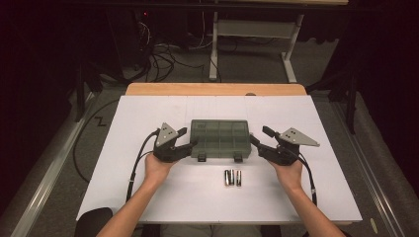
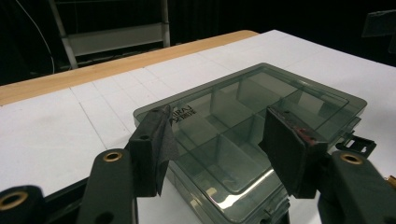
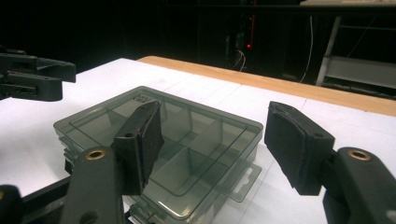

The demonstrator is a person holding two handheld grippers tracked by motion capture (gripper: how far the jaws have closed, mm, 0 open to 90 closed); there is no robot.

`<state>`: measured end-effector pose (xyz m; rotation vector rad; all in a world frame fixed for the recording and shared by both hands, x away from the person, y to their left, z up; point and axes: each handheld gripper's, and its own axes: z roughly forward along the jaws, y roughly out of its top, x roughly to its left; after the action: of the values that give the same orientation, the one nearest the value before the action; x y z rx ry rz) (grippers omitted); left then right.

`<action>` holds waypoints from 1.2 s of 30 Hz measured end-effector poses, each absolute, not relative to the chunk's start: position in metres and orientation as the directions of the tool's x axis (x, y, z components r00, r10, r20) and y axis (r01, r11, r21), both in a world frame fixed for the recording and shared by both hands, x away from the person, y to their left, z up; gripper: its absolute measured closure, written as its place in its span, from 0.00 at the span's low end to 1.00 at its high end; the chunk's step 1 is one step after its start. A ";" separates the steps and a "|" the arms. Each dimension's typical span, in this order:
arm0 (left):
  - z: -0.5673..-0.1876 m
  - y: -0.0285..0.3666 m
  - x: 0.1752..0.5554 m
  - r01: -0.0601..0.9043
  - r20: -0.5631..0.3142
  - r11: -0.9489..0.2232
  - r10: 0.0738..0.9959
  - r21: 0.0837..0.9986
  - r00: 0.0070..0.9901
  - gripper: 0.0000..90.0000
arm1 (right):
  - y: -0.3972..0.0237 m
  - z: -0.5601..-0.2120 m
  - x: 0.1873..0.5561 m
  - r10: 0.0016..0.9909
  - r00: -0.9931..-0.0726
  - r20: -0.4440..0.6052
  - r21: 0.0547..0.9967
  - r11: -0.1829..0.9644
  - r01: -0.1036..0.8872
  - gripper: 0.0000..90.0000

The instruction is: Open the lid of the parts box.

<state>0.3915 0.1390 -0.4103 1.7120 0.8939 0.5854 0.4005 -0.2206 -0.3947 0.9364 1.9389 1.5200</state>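
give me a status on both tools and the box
Left tool open at box's left end. Right tool open at its right. Compartment box closed, flat. Batteries nearby, clear.

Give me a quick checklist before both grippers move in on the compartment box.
1. Compartment box lid down and flat: ok.
2. Front latches fastened: cannot tell.
3. Left gripper jaws open, nothing held: ok.
4. Right gripper jaws open, nothing held: ok.
5. Both grippers flank the box's two ends: ok.
6. Batteries lie apart from the box, nearer the person, out of both grippers' way: ok.
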 end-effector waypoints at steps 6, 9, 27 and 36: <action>-0.410 0.136 0.395 0.300 -0.059 -0.158 0.795 0.941 0.603 0.48 | -0.220 -0.398 0.405 0.768 -0.639 0.041 0.960 0.148 0.240 0.44; -0.406 0.135 0.396 0.331 -0.049 -0.193 0.796 0.924 0.603 0.50 | -0.220 -0.398 0.406 0.770 -0.635 0.058 0.948 0.157 0.277 0.47; -0.394 0.141 0.395 0.449 -0.054 -0.319 0.764 0.835 0.643 0.57 | -0.224 -0.384 0.411 0.771 -0.630 0.090 0.847 0.274 0.455 0.61; -0.390 0.147 0.397 0.531 -0.072 -0.353 0.779 0.770 0.622 0.58 | -0.216 -0.380 0.412 0.729 -0.678 0.090 0.769 0.382 0.513 0.72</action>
<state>0.3968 0.1475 -0.3905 2.0443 1.0272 0.3938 0.4118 -0.2161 -0.3801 1.0980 2.3803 1.1805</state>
